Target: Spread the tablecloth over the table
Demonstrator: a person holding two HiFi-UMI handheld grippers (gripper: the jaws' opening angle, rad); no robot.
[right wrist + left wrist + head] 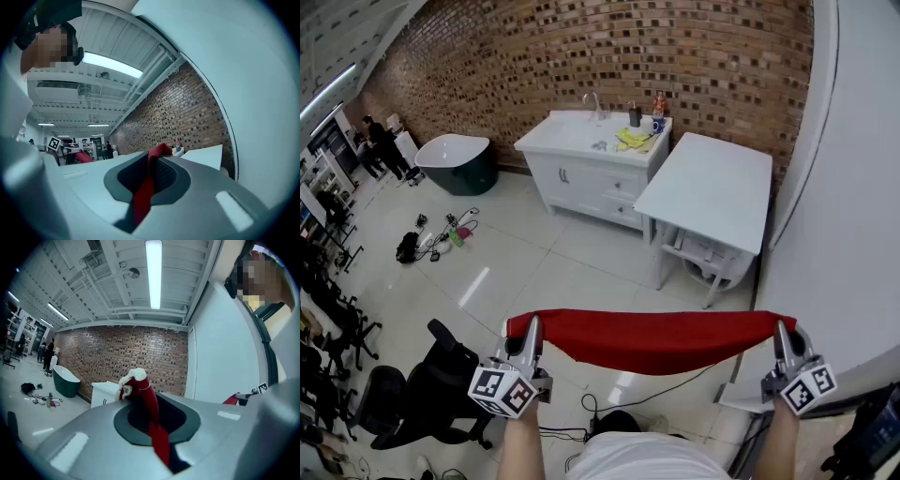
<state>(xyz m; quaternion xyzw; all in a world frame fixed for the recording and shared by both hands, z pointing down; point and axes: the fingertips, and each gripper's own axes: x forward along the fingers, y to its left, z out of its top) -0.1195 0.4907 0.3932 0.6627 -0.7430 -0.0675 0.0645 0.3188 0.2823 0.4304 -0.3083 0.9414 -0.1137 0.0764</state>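
1. The left hand-held gripper (532, 323) has its jaws clamped together on one top corner of the red tablecloth (656, 339). A tuft of that corner, edged in white, pokes out past the jaw tips.
2. The right hand-held gripper (783, 328) is likewise closed tight on the opposite top corner, with a red fold running down between its jaws.
3. The tablecloth is stretched in the air between the two hand-held grippers. Its top edge is nearly straight and the rest sags below, above the floor (534, 272).
4. The white bench (708, 187) stands beyond the cloth with its top bare, and the cloth hangs short of its near edge, apart from it.
5. A white sink cabinet (591, 173) stands just beside the bench's left edge, against the brick wall (581, 47).
6. A dark bathtub (457, 161) stands further left along the wall.
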